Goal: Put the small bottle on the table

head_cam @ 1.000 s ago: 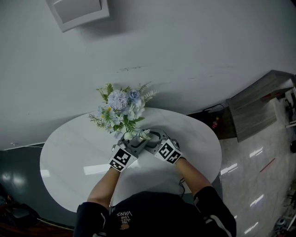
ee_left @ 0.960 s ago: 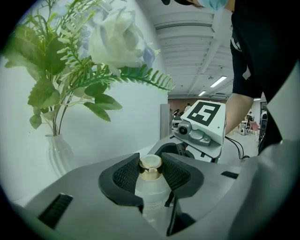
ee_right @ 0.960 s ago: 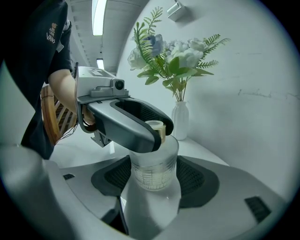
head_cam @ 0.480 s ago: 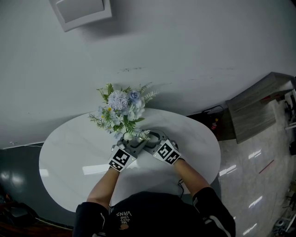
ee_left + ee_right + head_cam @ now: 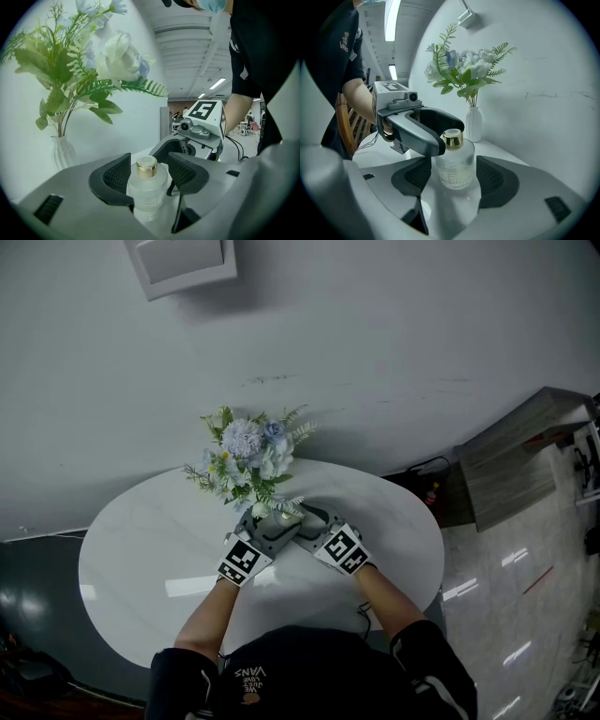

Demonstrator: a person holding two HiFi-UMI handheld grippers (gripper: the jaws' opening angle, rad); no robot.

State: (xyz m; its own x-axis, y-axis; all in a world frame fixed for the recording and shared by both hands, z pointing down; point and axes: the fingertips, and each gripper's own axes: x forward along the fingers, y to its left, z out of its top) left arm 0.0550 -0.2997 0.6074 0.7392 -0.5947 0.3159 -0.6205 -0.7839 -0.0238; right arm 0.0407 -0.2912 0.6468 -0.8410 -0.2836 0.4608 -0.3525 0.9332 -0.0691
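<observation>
The small bottle (image 5: 147, 187), frosted glass with a gold cap, stands upright on the white round table (image 5: 141, 549) just in front of the flower vase. My left gripper (image 5: 149, 169) has the bottle (image 5: 284, 517) between its jaws, which are opening, and the pads stand close beside the glass. From the other side my right gripper (image 5: 454, 176) is open around the same bottle (image 5: 454, 164), with a gap on each side. In the head view the left gripper (image 5: 265, 529) and right gripper (image 5: 314, 521) meet at the bottle.
A white vase (image 5: 473, 123) with blue and white flowers (image 5: 248, 460) stands right behind the bottle, its leaves hanging over the grippers. A light wall runs behind the table. A wooden cabinet (image 5: 525, 451) stands off to the right on the glossy floor.
Both grippers and the bottle stay in the same spot by the vase. The head view has only shifted slightly.
</observation>
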